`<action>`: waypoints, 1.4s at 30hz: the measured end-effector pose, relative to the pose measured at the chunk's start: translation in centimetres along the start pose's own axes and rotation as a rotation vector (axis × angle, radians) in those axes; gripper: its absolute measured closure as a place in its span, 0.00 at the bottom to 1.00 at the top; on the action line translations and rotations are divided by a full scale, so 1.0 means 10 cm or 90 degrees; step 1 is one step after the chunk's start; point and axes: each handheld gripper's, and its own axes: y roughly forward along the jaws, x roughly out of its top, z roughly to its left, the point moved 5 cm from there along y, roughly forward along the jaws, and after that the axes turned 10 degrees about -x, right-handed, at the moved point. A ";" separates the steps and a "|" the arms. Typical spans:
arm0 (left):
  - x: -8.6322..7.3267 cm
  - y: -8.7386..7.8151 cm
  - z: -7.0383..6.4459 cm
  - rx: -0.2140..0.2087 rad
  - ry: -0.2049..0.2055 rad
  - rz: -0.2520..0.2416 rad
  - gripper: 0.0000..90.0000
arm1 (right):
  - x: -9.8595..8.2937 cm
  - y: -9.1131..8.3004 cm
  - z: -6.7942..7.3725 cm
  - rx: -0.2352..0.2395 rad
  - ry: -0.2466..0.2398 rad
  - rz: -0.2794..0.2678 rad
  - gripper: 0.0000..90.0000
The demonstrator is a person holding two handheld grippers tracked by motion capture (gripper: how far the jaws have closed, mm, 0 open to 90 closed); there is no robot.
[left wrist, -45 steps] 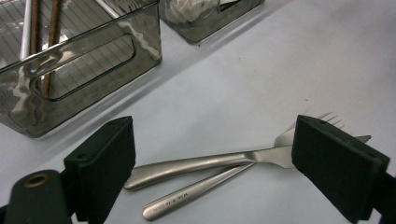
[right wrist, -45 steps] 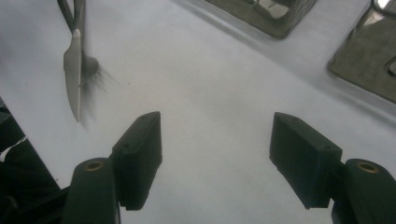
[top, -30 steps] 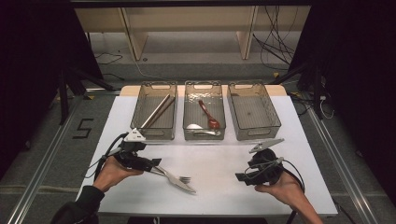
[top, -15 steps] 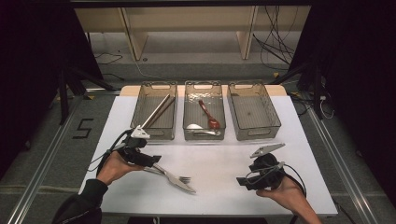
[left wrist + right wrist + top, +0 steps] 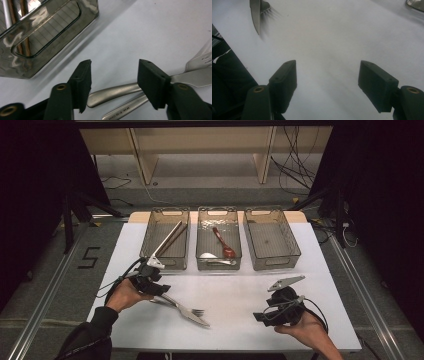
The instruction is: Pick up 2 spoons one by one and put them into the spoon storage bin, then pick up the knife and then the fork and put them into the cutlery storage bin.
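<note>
Small stamped lettering on knife handle (image 5: 125,110), too small to read. Left gripper (image 5: 113,82) jaws apart, straddling fork handle (image 5: 112,93) and knife handle; both lie on table (image 5: 235,290), near left bin (image 5: 165,240). Right gripper (image 5: 327,83) jaws apart, holding nothing, well apart from left bin.

Three bins stand in a row along the far edge of the surface (image 5: 230,290). The left bin (image 5: 166,240) holds chopsticks (image 5: 169,239), the middle bin (image 5: 218,240) two spoons (image 5: 223,242), and the right bin (image 5: 270,239) stands beside it. Nearer the front edge, left of centre, a fork (image 5: 189,309) and knife (image 5: 192,316) lie side by side, their handles between the left tongs (image 5: 113,77). The right tongs (image 5: 260,316) sit toward the front right corner.
</note>
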 end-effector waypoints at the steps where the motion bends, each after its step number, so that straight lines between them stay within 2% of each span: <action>1: 0.00 0.01 0.00 0.001 0.000 0.004 0.56 | 0.00 0.00 0.00 0.002 -0.002 0.000 0.36; 8: -0.01 0.13 0.04 0.003 0.010 0.046 0.83 | -0.01 0.01 0.01 0.003 -0.003 0.004 0.36; 13: -0.03 0.22 0.07 -0.013 0.003 0.070 0.94 | -0.01 0.01 0.01 0.001 -0.005 0.003 0.36; 26: -0.08 0.34 0.12 -0.027 -0.004 0.099 0.99 | -0.01 0.02 0.01 0.004 -0.007 0.008 0.36; 29: -0.09 0.33 0.12 -0.030 0.001 0.107 0.99 | -0.01 0.03 0.01 0.002 -0.009 0.011 0.36; 35: -0.14 0.30 0.12 -0.044 -0.012 0.114 0.99 | -0.02 0.02 0.02 0.002 -0.011 0.013 0.36; 39: -0.23 0.24 0.08 -0.046 -0.010 0.135 0.99 | -0.02 0.02 0.02 0.000 -0.012 0.014 0.36; 42: -0.30 0.18 0.05 -0.041 -0.012 0.136 0.99 | -0.02 0.02 0.02 0.000 -0.013 0.014 0.36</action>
